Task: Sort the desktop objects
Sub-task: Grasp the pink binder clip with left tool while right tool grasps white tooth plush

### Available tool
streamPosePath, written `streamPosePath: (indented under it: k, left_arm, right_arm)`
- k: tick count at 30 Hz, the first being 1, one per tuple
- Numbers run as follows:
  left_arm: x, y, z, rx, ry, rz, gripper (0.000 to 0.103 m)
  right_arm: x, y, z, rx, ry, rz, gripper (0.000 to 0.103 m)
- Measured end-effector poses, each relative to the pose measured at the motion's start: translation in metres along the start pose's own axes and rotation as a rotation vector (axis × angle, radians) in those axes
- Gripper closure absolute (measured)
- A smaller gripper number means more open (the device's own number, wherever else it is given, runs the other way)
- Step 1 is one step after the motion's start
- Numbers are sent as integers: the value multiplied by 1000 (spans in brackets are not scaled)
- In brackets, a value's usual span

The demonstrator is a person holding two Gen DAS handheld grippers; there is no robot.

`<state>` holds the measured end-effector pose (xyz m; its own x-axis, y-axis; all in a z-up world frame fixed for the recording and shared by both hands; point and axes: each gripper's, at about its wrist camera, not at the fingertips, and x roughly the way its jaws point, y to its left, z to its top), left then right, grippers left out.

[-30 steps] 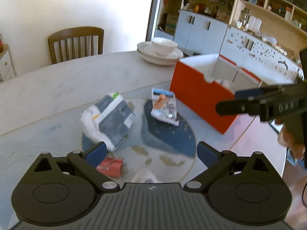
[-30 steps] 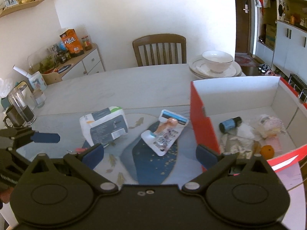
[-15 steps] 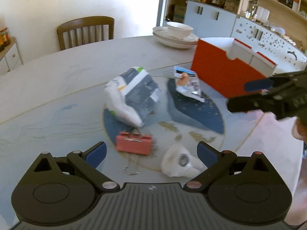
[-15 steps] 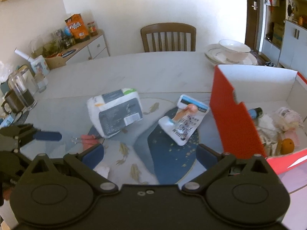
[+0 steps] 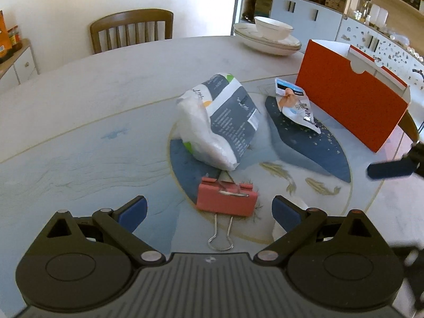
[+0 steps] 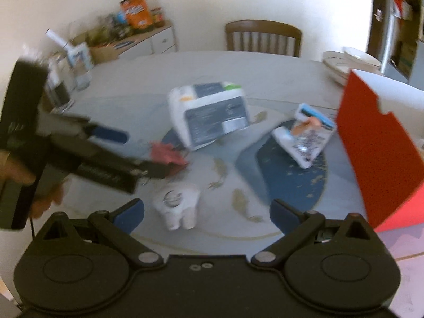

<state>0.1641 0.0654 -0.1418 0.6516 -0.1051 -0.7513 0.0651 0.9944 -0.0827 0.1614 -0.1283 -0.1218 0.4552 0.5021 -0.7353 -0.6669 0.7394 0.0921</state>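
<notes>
A pink binder clip point(image 5: 227, 198) lies on the round table, just ahead of and between the fingers of my open left gripper point(image 5: 209, 210); it also shows in the right wrist view point(image 6: 169, 156). A white and grey tissue pack point(image 5: 218, 122) lies behind it. A small snack packet point(image 5: 295, 104) lies by the red box point(image 5: 349, 106). A white crumpled object point(image 6: 179, 204) sits just ahead of my open, empty right gripper point(image 6: 206, 212). The left gripper point(image 6: 111, 135) reaches in from the left of the right wrist view.
Stacked plates with a bowl point(image 5: 267, 38) stand at the table's far right. A wooden chair point(image 5: 132, 33) is behind the table. A sideboard with jars and boxes point(image 6: 127, 34) stands at the far left. A glass jug point(image 6: 59, 84) sits at the table's left edge.
My left gripper has moved up to the pink binder clip, which now sits between its fingers. My right gripper has swung left, towards the white crumpled object.
</notes>
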Motion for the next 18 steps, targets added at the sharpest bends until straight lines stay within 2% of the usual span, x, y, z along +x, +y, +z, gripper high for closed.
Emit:
streamPosePath:
  k: [9,14,17,18]
  left_arm:
    - [12,-5,3,22,8,-23,3]
    - [17,-4,3,12,8,-30,4]
    - [18,-3,3,8,12,-37,14]
    - [18,-4,3,10,11,-35,15]
  right_arm:
    - [31,24,-7,-76,6,-26,21]
    - [40,27,-5,-65,9,-33,25]
    - [44,27,-5,-64,18,-30,31]
    - [45,27,-5,-62,21,-28,36]
